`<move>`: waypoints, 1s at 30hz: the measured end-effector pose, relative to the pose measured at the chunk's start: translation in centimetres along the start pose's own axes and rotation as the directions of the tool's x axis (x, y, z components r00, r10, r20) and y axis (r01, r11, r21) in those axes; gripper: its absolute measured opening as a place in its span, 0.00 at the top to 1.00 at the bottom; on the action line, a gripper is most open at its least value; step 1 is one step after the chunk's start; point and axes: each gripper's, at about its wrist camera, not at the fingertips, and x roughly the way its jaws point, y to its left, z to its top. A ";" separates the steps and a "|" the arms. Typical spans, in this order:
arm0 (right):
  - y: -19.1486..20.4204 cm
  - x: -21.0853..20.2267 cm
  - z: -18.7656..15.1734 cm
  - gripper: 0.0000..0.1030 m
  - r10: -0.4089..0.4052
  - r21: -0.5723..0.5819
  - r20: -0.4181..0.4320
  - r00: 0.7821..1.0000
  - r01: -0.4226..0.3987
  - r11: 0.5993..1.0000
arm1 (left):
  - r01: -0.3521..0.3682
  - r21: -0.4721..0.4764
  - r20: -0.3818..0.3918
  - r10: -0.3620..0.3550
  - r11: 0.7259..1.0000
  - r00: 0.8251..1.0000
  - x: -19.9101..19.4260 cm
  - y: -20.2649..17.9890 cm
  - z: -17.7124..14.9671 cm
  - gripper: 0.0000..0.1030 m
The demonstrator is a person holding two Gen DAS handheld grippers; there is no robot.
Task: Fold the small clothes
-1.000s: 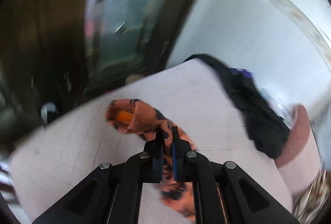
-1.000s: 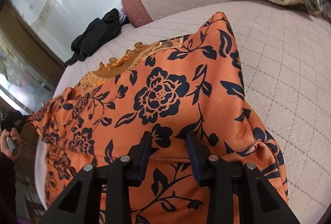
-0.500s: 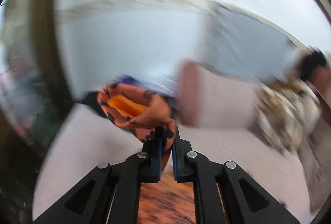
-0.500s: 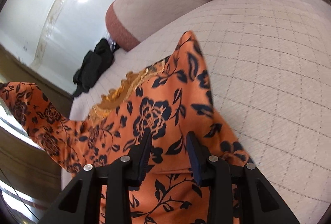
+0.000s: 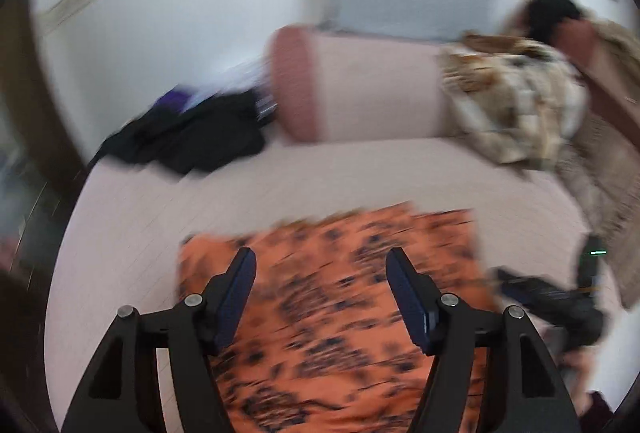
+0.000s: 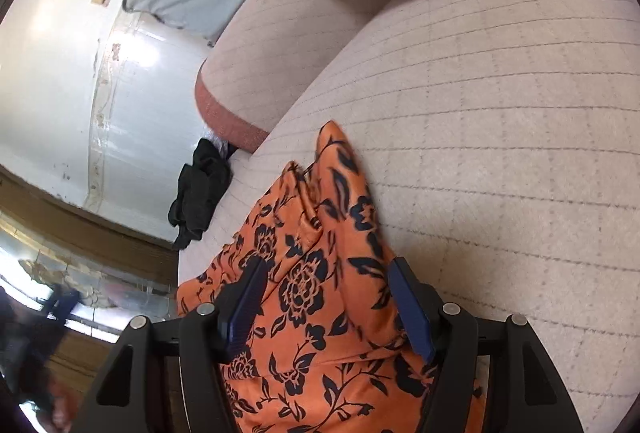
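— Under both grippers lies the orange flowered garment (image 6: pixel 320 297), folded on the quilted pink bed (image 6: pixel 500 161).
— Do they hold it?
— No. The left gripper (image 5: pixel 320 269) has just been opening; its jaws stand apart above the cloth. The right gripper (image 6: pixel 324 281) has opened too, with the cloth between its jaws, not pinched.
— And beyond them?
— A black garment (image 5: pixel 192 137) beside the bolster (image 5: pixel 352 85).

Left wrist view, blurred: left gripper (image 5: pixel 320 273) w/ jaws apart, just been opening, nothing clamped; orange floral garment (image 5: pixel 340 293) lies flat on quilted bed (image 5: pixel 280 185) below them. Black clothes (image 5: pixel 188 137) at far left edge, beside bolster (image 5: pixel 360 85). Patterned blanket (image 5: pixel 516 105) at right. Right gripper (image 5: pixel 552 297) near garment's right edge
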 end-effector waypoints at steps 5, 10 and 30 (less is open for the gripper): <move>1.4 1.7 -0.7 0.40 0.103 -0.045 -0.069 0.992 -0.106 0.993 | -0.155 -0.295 -0.052 0.146 0.943 0.988 3.0 9.1 -7.7 0.34; 2.1 4.4 -1.7 0.44 0.172 -0.024 -0.144 0.975 -0.177 0.984 | -0.168 -0.494 -0.089 0.143 0.853 0.986 5.5 14.0 -12.7 0.34; 4.3 11.8 1.5 0.85 -0.054 0.122 0.022 0.998 0.051 0.991 | -0.105 -0.542 -0.050 0.092 0.834 0.994 8.0 16.1 -11.7 0.34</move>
